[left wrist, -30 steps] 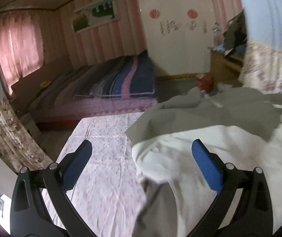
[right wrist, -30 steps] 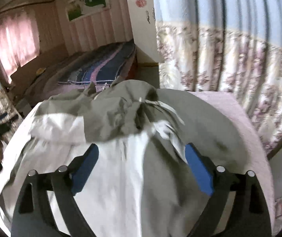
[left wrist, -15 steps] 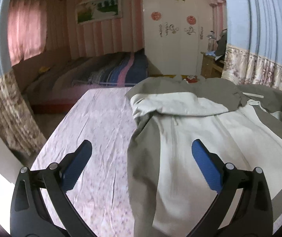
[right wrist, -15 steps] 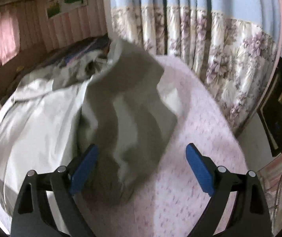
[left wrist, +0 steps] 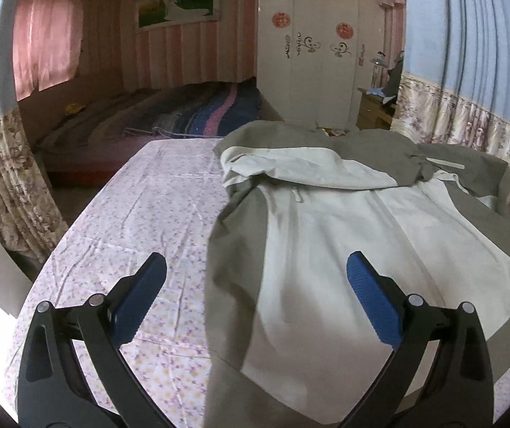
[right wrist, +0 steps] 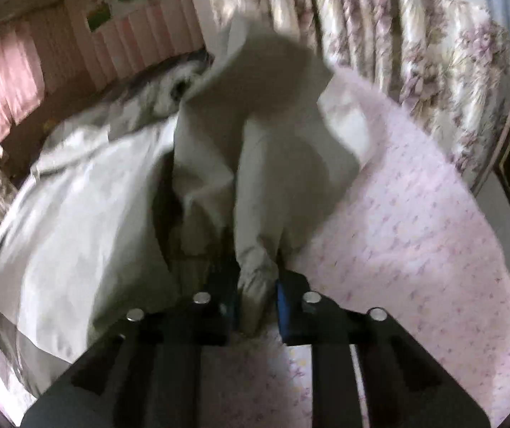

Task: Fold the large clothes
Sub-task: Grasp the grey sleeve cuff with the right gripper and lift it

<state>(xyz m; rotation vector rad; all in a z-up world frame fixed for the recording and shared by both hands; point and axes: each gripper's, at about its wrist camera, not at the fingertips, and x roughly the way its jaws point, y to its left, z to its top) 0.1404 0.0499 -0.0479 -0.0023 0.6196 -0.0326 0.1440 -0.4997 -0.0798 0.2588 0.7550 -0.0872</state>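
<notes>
Right wrist view shows the right hand-held gripper closed down on a bunched sleeve of the large olive-grey and cream fabric jacket; its blue pads are nearly together with the cloth squeezed between them. The sleeve runs straight ahead of this gripper, along the line of its fingers, rising to a blurred fold near the flowered curtain. The jacket body lies off to the left of the sleeve, spread on the bed under a pink flower-print sheet.

In the left wrist view the left hand-held gripper is wide open and holds nothing. The jacket lies ahead of it and to the right, with its long axis running away from the camera, the collar end at the far side and the hem nearest. The jacket's left olive edge passes between the open fingers, though I cannot tell whether the gripper touches the cloth or hangs above it.

My judgement: the coming move turns on the sleeve lying out to the right of the body, so it must be carried leftward across the cream panel. The right hand-held gripper already has it; the left one is nearer the hem and left edge, well placed to steady them.
</notes>
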